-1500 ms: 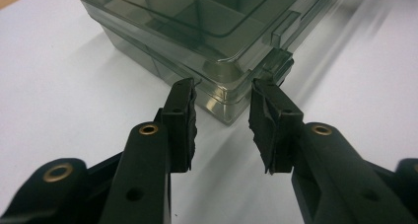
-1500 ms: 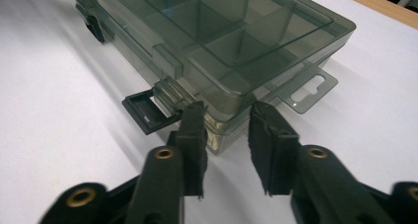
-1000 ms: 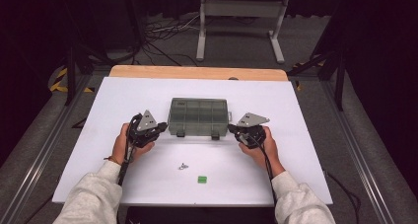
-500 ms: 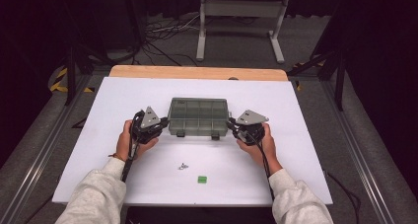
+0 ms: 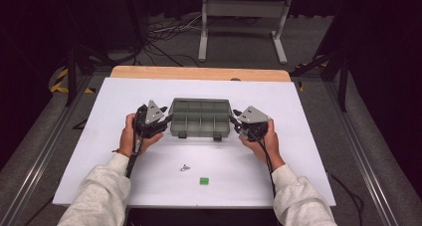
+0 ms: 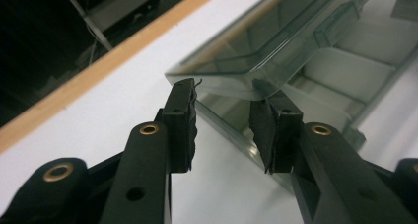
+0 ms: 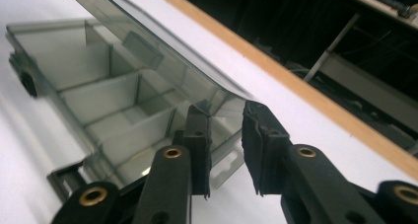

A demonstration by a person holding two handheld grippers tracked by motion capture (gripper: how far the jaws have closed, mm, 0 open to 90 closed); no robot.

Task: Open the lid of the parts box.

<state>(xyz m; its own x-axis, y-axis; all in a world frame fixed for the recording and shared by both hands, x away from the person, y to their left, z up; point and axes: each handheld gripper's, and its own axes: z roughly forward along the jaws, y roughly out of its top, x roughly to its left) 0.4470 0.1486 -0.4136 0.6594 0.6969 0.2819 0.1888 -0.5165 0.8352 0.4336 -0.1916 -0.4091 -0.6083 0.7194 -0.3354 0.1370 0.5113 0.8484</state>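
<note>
The fingers (image 6: 180, 130) of the left gripper (image 5: 158, 120) are standing part-open, having just been opening, with the raised lid corner of the organizer box (image 5: 200, 117) lying between them; the pads are not pressing on it as far as the left gripper view is showing. The fingers (image 7: 260, 150) of the right gripper (image 5: 238, 122) are likewise standing part-open after just opening, with the opposite lid corner sitting at the gap between them, no pinch visible. The clear grey box is sitting on the white table (image 5: 298, 136), near its middle, with both grippers flanking it, one at each short end. In the gripper views the lid (image 6: 276, 41) is tilting up from the compartmented base (image 7: 113, 110), whose dividers are showing beneath. The person's hands are holding each gripper low at the table surface. Nearer the person, a small metal part (image 5: 185, 167) and a green piece (image 5: 203, 180) are lying on the table, well apart from the box.
</note>
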